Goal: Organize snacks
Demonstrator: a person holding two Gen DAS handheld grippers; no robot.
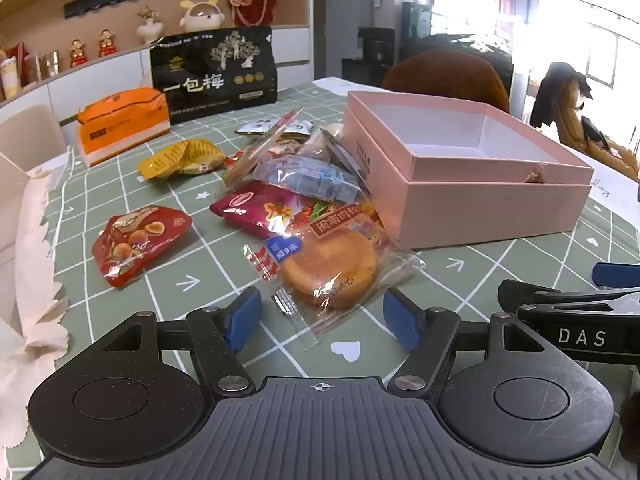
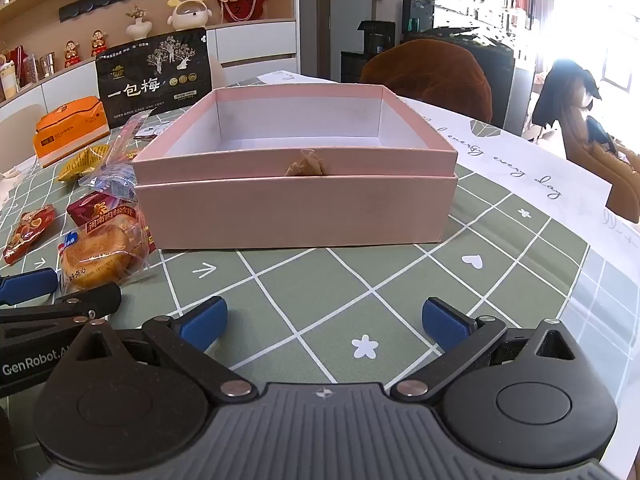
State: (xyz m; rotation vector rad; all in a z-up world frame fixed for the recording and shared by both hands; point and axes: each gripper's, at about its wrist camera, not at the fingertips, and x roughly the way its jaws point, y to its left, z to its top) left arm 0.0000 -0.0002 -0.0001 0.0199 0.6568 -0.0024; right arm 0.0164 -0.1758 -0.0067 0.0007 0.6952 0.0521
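The left gripper (image 1: pixel 320 316) hangs low over the worktop (image 1: pixel 168 200), its jaws wide apart with nothing pressed between them. A clear-wrapped round pastry (image 1: pixel 330 266) lies just beyond the blue pads (image 1: pixel 242 318), its near wrapper edge reaching between them without contact. The right gripper (image 2: pixel 324 322) also has its jaws spread wide; only bare green checked tablecloth (image 2: pixel 304 280) lies between them.

The left wrist view shows the snack pile in full: a red packet (image 1: pixel 138 242) at near left, a magenta packet (image 1: pixel 260 208) behind the pastry, a blue-printed clear bag (image 1: pixel 308 178) on top of the heap, a yellow packet (image 1: pixel 182 158) farther left, an orange carton (image 1: pixel 124 126) and a large black bag (image 1: pixel 218 70) at the far edge. The open pink box (image 1: pixel 460 176) stands to the right of the pile, touching it.

The right wrist view faces the pink box (image 2: pixel 296 208) head-on and shows its white interior, where nothing is visible, and a small tan tassel (image 2: pixel 306 168) on the front rim. In this view the box hides most of the pile; only its left fringe shows.

Each view catches part of the other gripper at its edge, cut off by the frame. Packet print is largely illegible. The small wrappers at the far side of the heap cannot be told apart. The window area at far right is overexposed.
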